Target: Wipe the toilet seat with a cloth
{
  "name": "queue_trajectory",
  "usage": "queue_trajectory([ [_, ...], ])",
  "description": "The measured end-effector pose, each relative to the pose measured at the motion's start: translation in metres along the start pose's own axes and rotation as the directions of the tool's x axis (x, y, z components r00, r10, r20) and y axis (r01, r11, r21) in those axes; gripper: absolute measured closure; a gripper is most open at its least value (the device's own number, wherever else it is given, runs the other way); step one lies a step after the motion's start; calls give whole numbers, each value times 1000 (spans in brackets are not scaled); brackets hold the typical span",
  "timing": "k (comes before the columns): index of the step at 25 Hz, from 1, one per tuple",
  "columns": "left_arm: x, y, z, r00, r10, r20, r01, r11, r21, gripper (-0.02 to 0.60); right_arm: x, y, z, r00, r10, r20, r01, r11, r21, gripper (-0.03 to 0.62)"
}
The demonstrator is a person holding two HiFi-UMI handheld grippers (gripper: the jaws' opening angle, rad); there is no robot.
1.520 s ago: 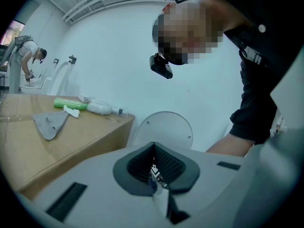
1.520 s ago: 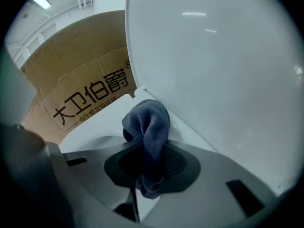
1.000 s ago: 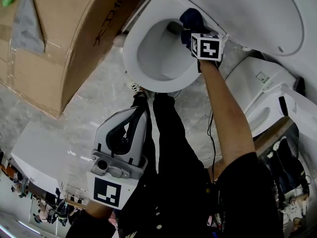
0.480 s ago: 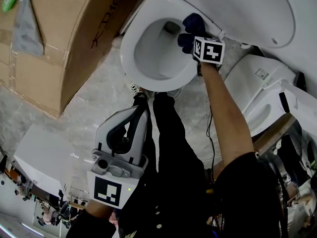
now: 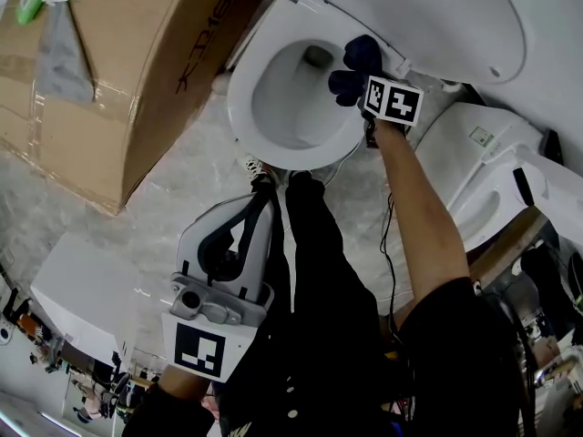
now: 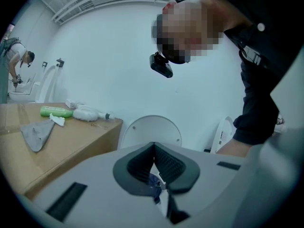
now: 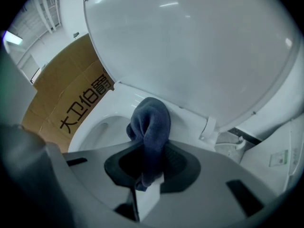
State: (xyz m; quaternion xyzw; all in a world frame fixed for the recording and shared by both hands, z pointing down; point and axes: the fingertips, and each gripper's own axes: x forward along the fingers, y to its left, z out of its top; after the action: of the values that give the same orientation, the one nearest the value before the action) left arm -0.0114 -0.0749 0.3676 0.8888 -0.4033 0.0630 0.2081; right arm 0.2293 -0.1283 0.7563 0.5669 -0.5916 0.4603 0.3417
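Right tongs point(image 7: 149, 161) tight on cloth point(image 7: 151, 122); left tongs point(image 6: 154, 163) together.

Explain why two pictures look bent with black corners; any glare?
Left gripper view and right gripper view: fisheye lenses bow lines and blacken corners. Right gripper view: soft light streaks glare on the raised toilet lid; the cloth is sharp. Head view: even light, crisp print on the cardboard box.

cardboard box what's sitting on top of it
A grey cloth, a green bottle and a white object lie on the cardboard box; anything under the cloth is covered.

Blue cloth point(image 7: 151, 127) between jaws, over toilet seat point(image 7: 187, 127)
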Motion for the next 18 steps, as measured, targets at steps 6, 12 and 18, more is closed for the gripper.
queue_trajectory([
  [6,-6,-2,22,1000,-8,24,7,1000,24,571,-35,0,0,998,-1,58,6,997,-80,523],
  [12,-14,-7,54,998,-3,61,1,999,36,571,-89,3,8,991,-11,132,28,991,-134,523],
  [18,-28,-7,92,995,-12,97,6,998,57,571,-164,14,23,975,-7,222,42,987,-153,523],
])
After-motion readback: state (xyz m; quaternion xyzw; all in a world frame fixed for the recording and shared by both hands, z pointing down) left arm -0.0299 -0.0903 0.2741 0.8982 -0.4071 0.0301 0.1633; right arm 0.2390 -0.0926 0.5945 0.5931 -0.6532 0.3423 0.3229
